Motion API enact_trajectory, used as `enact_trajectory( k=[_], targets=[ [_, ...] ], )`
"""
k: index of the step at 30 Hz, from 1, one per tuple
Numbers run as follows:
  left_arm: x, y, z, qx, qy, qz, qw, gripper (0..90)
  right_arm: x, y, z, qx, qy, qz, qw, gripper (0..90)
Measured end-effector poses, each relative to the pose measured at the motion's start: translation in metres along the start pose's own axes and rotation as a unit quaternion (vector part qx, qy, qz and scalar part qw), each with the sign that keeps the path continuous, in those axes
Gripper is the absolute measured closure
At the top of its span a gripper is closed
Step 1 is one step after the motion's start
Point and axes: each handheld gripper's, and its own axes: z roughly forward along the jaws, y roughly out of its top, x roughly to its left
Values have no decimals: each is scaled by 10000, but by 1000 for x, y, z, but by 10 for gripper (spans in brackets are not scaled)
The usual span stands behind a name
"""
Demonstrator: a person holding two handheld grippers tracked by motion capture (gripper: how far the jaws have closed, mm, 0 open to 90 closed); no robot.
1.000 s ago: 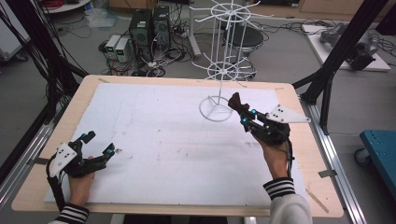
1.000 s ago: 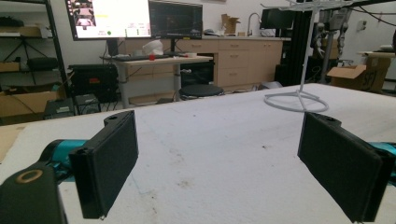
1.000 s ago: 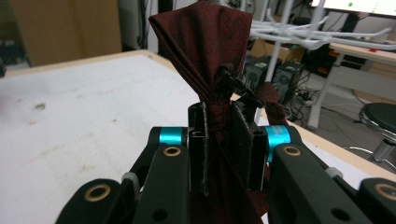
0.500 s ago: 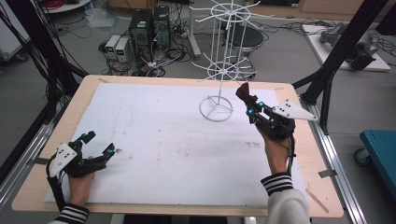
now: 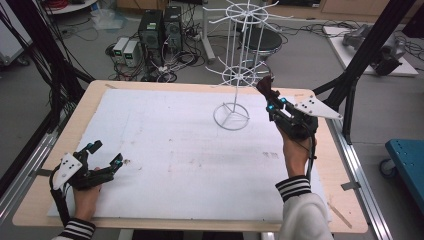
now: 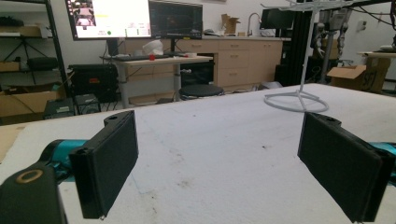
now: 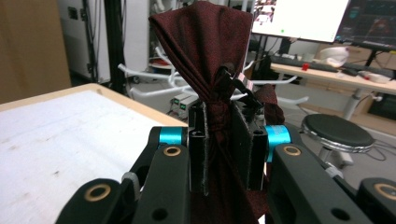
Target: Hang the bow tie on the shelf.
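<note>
My right gripper (image 5: 266,89) is shut on a dark red cloth piece (image 5: 264,82) with a black clip, held up beside the lower arms of the white wire rack (image 5: 235,75). In the right gripper view the cloth (image 7: 205,42) rises bunched between the pads (image 7: 197,144) of that gripper (image 7: 227,112), with the rack's white arms (image 7: 149,74) just behind. The left gripper (image 5: 106,154) rests on the white mat (image 5: 175,150) at the near left, open. Nothing lies between its pads (image 6: 109,163) in the left gripper view (image 6: 219,154), and the rack's ring base (image 6: 296,100) stands far ahead.
The rack's ring base (image 5: 231,116) stands on the mat at the far middle. Black frame posts (image 5: 357,65) flank the table. Computer boxes (image 5: 160,30) and cables lie on the floor beyond, and a blue cart (image 5: 405,160) stands to the right.
The right gripper has risen and moved away from the person toward the rack, carrying the red cloth. The left gripper has stayed where it was.
</note>
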Motion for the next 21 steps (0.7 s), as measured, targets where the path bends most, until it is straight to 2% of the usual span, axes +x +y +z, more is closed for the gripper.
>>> enact_trajectory(
  k=[8, 21],
  targets=[
    [0, 0, 0, -4, -1, -1, 10000, 126, -4, 12, 5, -35, -231, -60, 9997, 774],
    [0, 0, 0, -6, -2, -7, 10000, 127, 2, 16, 19, -27, -257, -22, 9997, 774]
  ],
)
